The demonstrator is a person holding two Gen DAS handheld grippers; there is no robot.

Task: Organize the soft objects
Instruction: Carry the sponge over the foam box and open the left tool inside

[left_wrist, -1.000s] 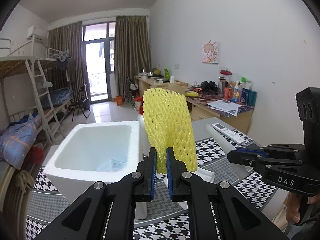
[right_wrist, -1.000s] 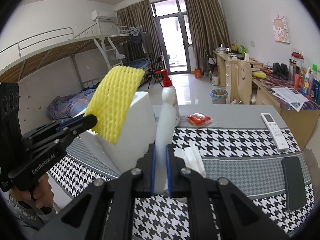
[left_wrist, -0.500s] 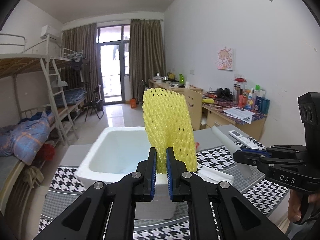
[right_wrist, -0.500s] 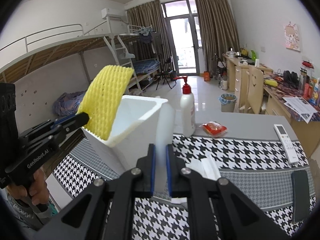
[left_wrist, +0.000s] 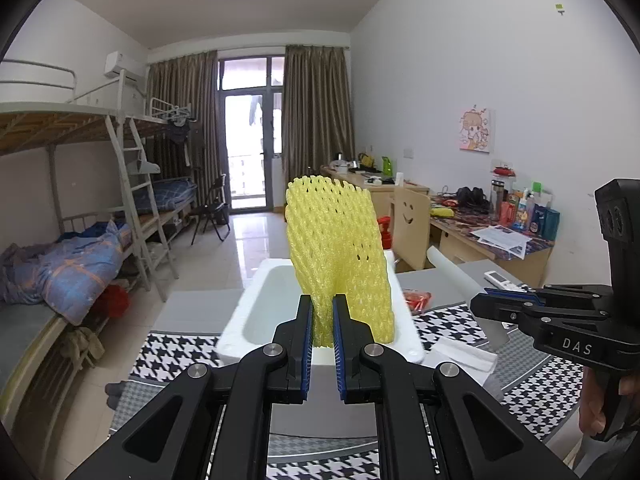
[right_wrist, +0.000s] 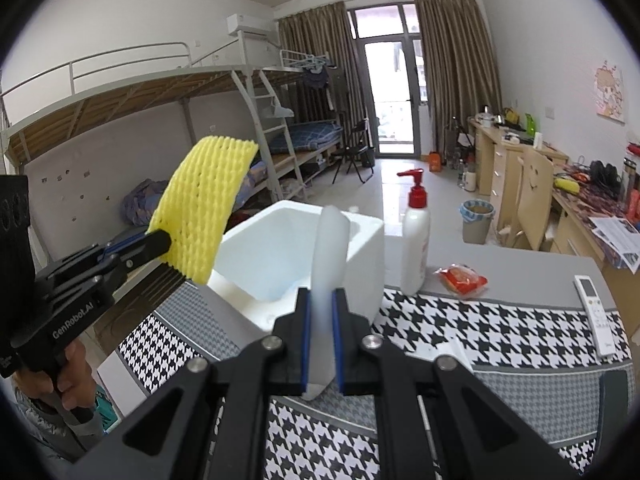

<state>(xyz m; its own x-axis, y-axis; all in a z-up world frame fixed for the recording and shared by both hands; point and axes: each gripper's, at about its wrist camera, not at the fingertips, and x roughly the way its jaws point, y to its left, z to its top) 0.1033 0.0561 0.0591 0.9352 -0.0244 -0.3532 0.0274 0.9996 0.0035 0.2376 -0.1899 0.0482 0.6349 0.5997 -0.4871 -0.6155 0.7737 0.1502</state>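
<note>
Currently both tools are loaded. Left gripper (left_wrist: pixel 320 320): black two-finger tool with blue pads, jaws pinched on the lower end of a yellow foam mesh fruit sleeve (left_wrist: pixel 336 256), which stands upright above the fingertips and fans wider toward its top. In the right wrist view the same sleeve (right_wrist: pixel 204 204) tilts up and to the right from the left gripper (right_wrist: pixel 160 242), held in the air just left of the box, near its left rim; touching or apart cannot be told.

Right gripper (right_wrist: pixel 320 320): same build, jaws pressed on a white translucent foam sheet rolled into a loose tube (right_wrist: pixel 330 256). The tube rises between the pads and stands in front of the box's near wall. In the left wrist view the right gripper (left_wrist: pixel 486 306) shows at the right edge, the tube (left_wrist: pixel 456 276) slanting up from its tip.

White rectangular polystyrene foam box (right_wrist: pixel 280 248): open top, standing on the table with the black-and-white houndstooth cloth (right_wrist: pixel 500 328). In the left wrist view the box (left_wrist: pixel 248 316) lies directly behind the sleeve.

Other items on the table: white pump bottle with red top (right_wrist: pixel 416 240) just right of the box; red snack packet (right_wrist: pixel 460 278) beside the bottle; white remote control (right_wrist: pixel 596 306) near the right edge; folded white tissue (left_wrist: pixel 460 354) on the cloth.

A hand (right_wrist: pixel 70 376) grips the left tool's handle.
</note>
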